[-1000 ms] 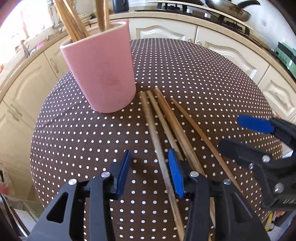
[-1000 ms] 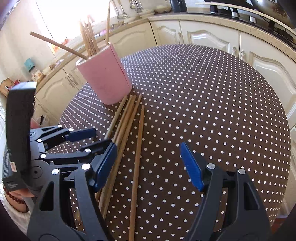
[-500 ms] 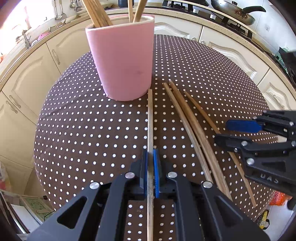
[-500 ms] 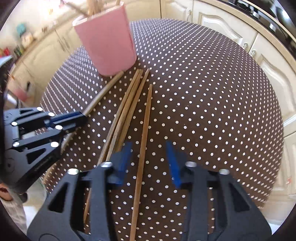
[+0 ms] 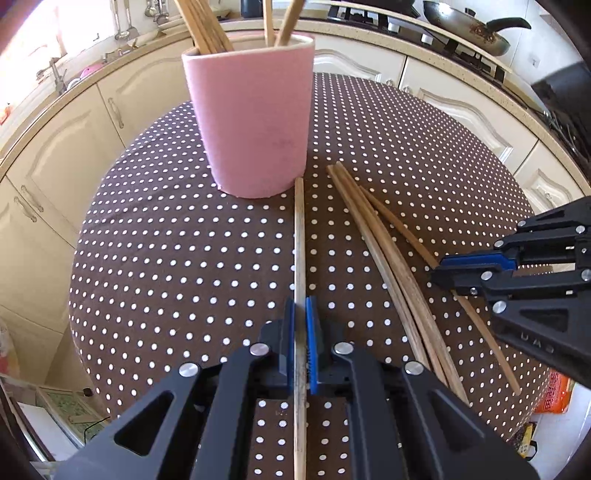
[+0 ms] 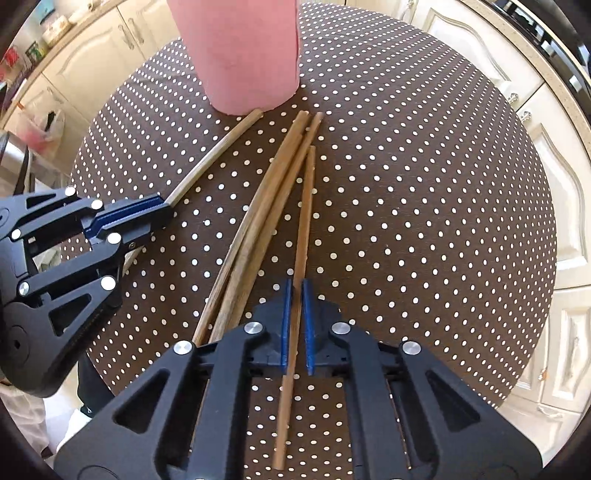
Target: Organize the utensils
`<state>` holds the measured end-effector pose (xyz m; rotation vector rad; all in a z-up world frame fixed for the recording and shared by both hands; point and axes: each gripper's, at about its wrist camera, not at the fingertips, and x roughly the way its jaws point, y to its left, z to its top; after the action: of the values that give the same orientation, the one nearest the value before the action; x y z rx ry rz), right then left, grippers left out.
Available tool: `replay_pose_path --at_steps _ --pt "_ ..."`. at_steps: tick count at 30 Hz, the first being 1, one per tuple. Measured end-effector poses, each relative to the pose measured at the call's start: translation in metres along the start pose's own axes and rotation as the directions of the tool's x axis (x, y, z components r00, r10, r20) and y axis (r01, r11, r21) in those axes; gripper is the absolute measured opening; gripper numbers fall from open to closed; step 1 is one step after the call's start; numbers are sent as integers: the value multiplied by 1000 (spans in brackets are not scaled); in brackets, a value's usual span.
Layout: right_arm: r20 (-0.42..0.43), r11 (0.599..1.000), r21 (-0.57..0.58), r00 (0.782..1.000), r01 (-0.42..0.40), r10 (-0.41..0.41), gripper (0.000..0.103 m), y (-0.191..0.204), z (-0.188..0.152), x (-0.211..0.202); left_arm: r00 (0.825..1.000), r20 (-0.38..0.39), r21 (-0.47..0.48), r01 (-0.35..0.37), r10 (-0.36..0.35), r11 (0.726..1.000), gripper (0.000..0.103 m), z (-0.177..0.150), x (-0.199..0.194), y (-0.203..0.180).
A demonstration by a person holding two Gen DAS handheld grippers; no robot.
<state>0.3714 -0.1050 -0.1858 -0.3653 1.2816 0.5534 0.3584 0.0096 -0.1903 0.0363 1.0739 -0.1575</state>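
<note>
A pink cup holding several wooden chopsticks stands on the polka-dot table; it also shows in the right wrist view. My left gripper is shut on a pale chopstick whose tip lies by the cup's base. My right gripper is shut on a thin brown chopstick lying on the cloth. Two more chopsticks lie side by side between the grippers. The left gripper shows at the left of the right wrist view, and the right gripper at the right of the left wrist view.
Cream kitchen cabinets and a countertop curve around the far side of the table. A frying pan sits on the stove at the back right. The table edge lies to the right of my right gripper.
My right gripper has closed on the thin brown chopstick and moved nearer the cup. My left gripper stays shut on the pale chopstick; a second ago both were open.
</note>
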Motion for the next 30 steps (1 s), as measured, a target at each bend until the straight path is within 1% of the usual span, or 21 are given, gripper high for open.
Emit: replay_pose_path --at_steps 5,7,9,14,16,19,21,23,25,26,30 --pt "60 999 26 998 -25 24 6 -11 -15 -7 998 70 0 6 -6 1000 6 -8 -23 7" --pt "95 998 31 994 -51 48 6 -13 -19 -15 996 91 3 -6 6 1000 6 -10 -32 11" --pt "136 997 35 988 -74 69 6 -14 -22 -26 992 125 7 -21 20 1000 6 -11 -45 14" --pt "228 994 28 969 -105 95 6 -18 -31 -56 983 184 0 -8 8 1000 6 -15 -70 21" --pt "260 994 23 961 -103 94 6 -17 -32 -67 979 206 -9 -7 9 1000 6 -16 -77 24" --pt "306 992 23 946 -122 109 6 -19 -36 -81 969 249 -25 12 -5 1000 6 -18 -92 33" --pt "336 990 26 934 -136 119 6 -15 -36 -91 963 268 -41 20 -8 999 6 -16 -94 38" --pt "364 989 29 923 -143 123 6 -14 -36 -99 954 298 -58 31 -12 998 6 -15 -101 45" --pt "401 988 30 908 -150 125 6 -16 -35 -105 947 321 -74 37 -11 997 6 -13 -106 51" --pt "416 988 33 900 -154 126 6 -12 -29 -109 941 338 -87 45 -13 995 6 -12 -110 55" --pt "506 984 42 853 -171 126 6 -14 -27 -120 918 396 -127 71 -15 989 6 -6 -121 66"
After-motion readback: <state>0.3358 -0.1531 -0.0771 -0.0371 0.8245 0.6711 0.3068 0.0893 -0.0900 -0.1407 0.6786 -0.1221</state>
